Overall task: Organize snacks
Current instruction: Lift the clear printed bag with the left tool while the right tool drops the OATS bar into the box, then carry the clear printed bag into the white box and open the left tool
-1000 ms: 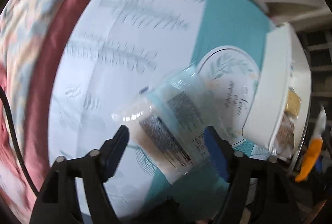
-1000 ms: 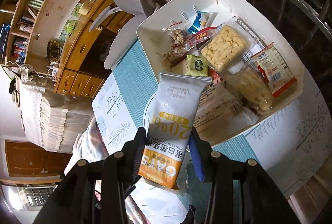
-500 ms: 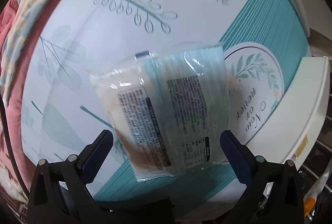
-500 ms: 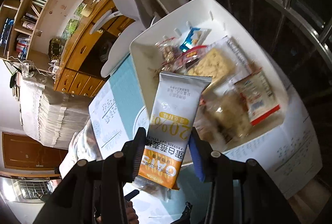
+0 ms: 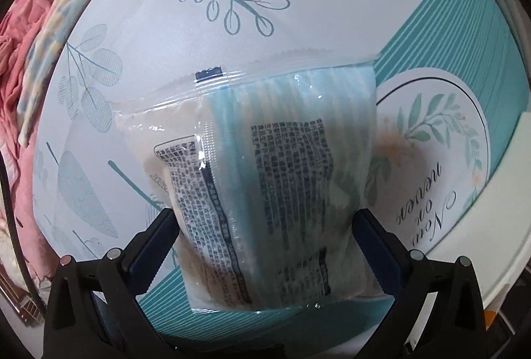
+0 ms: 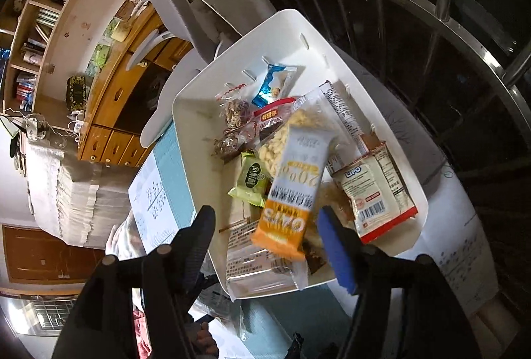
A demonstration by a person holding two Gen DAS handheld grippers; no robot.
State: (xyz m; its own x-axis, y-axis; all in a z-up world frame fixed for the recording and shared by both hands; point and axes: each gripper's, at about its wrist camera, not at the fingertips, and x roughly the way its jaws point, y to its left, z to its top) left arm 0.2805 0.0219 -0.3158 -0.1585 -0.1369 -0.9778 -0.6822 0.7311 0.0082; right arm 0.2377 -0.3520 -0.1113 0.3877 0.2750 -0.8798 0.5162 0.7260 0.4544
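The right hand-held gripper (image 6: 265, 244) is opening its jaws; the oat bar (image 6: 292, 193), pinched between them a second ago, now hangs loose and blurred between the fingers over the white tray (image 6: 195, 166). The left hand-held gripper (image 5: 265, 236), earlier clamped on the clear snack packet (image 5: 265, 193), now stands at its widest, with the packet lying flat on the tabletop (image 5: 166, 66) between the fingers, which sit at its edges. The tabletop wears a white and teal leaf-print cloth; wooden shelves (image 6: 49, 10) stand at ten o'clock in the right view. The tray holds a puffed snack bag (image 6: 298, 130), a green packet (image 6: 250, 181), a blue candy (image 6: 273, 85) and a Lipo packet (image 6: 375, 196).
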